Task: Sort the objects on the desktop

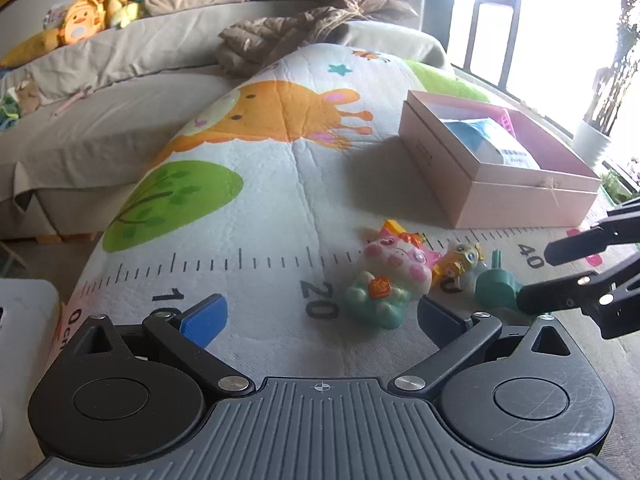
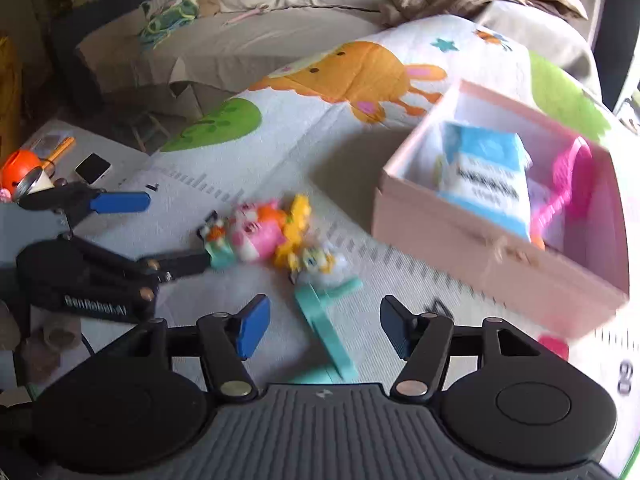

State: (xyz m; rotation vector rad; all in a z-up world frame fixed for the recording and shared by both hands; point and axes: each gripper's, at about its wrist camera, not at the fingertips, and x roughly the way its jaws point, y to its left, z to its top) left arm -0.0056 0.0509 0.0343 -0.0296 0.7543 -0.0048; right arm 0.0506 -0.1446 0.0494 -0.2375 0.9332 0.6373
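Here, the pink pig toy sits on a mint-green base.

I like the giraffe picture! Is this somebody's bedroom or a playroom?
Probably a bedroom at home. Stuffed animals sit on a bed, a crumpled brown blanket lies behind, and toys are being sorted on a cartoon play mat beside a pink box.

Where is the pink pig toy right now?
In the left wrist view, the pink pig toy lies on the printed mat, beside the small yellow-haired figure.
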